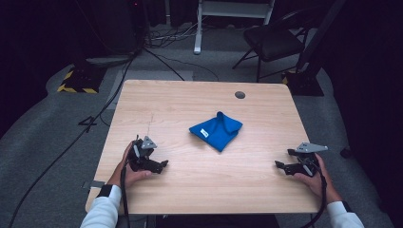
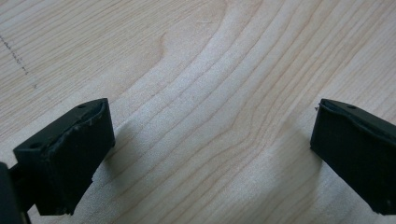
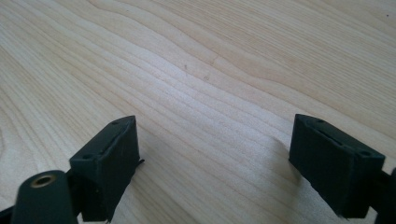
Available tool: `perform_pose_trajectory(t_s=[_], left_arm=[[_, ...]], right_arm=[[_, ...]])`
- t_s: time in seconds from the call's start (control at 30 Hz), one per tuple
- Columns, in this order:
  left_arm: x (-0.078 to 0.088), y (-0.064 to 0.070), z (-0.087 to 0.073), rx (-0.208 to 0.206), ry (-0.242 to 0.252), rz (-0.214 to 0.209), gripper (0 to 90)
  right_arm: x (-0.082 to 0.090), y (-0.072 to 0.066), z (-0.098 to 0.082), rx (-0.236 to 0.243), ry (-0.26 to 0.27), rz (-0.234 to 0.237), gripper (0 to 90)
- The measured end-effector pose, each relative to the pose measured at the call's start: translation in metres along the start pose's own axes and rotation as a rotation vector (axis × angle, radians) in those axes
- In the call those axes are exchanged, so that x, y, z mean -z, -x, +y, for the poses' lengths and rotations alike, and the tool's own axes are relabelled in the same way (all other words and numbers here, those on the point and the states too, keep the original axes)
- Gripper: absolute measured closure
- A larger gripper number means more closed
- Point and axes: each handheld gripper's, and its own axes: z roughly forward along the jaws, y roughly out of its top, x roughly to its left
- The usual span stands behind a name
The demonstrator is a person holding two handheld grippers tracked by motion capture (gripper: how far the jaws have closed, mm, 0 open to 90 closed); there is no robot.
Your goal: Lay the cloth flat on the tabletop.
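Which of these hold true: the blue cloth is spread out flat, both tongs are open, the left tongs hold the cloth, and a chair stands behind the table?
1. The blue cloth is spread out flat. False: it lies folded, with a small white tag showing.
2. Left tongs and right tongs are open. True.
3. The left tongs hold the cloth. False: they are empty, apart from it, over bare table.
4. A black chair stands behind the table. True.
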Motion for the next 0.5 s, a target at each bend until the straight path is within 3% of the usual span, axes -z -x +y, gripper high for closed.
perform_pose_trajectory(t_s=[0.4,0.5], left_arm=[[0.0010,0.0023,-0.0005,0.018,-0.003,0.020,0.4],[0.0005,0.0023,0.0012,0.028,-0.005,0.023,1.1]], right_arm=[[-0.0033,0.0014,0.0043,0.005,-0.012,0.004,15.0],[-0.0053,0.0017,0.0095,0.017,-0.022,-0.010,20.4]])
